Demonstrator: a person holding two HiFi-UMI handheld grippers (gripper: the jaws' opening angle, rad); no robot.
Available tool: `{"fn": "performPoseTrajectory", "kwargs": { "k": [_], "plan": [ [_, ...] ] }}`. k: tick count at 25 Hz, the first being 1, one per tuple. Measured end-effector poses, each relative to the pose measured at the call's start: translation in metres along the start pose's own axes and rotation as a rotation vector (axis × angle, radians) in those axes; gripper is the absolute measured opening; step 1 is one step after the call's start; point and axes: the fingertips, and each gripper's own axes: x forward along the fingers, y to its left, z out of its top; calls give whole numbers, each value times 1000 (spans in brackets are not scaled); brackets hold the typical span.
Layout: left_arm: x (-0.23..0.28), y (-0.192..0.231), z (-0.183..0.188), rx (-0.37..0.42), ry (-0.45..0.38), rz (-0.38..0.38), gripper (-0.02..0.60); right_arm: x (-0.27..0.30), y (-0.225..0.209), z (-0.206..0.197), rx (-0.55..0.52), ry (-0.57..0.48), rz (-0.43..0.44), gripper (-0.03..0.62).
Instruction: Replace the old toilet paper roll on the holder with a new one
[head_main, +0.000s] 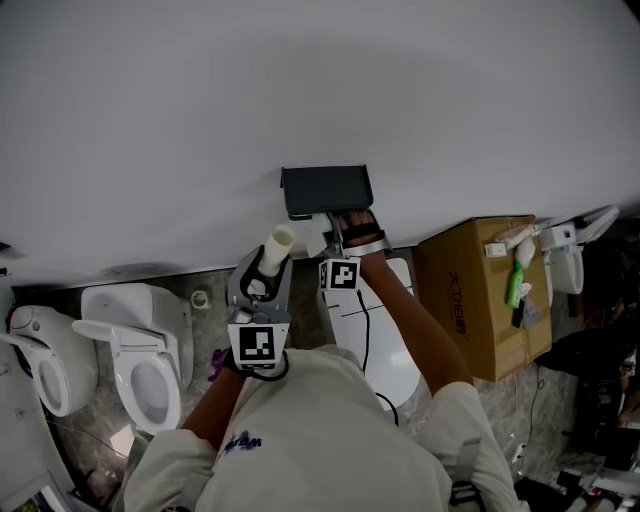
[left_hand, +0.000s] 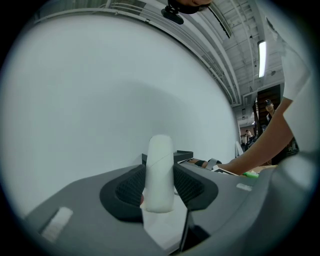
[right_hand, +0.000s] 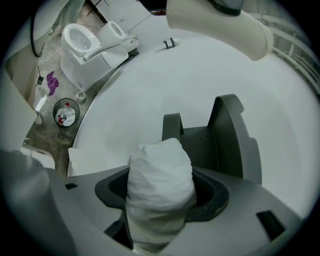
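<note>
white wall (head_main: 300, 80) | left gripper (left_hand: 160, 185) fingers clamp bare pale tube (left_hand: 160, 160) | right gripper (right_hand: 162, 192) fingers clamp crumpled white roll (right_hand: 160, 170)

Workshop hall (mock bathroom), spare toilets (head_main: 140, 375), cardboard box (head_main: 480, 295), strip-lit girder ceiling (left_hand: 235, 45)

Bare wall (head_main: 300, 90) around holder (head_main: 327, 190)

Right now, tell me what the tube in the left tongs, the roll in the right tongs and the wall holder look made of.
The tube: likely cardboard, matte off-white, with a spiral seam. The roll: soft white tissue paper, wrinkled and crumpled in layers. The holder: smooth matte grey, moulded curves; probably plastic, though painted metal is possible.
</note>
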Motion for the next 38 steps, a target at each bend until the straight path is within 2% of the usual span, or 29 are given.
{"fn": "performPoseTrajectory", "kwargs": {
  "k": [38],
  "plan": [
    [-8,0,3,-3,-7,-18,183,6,-4,40,12,-21,-17,293]
  ]
}}
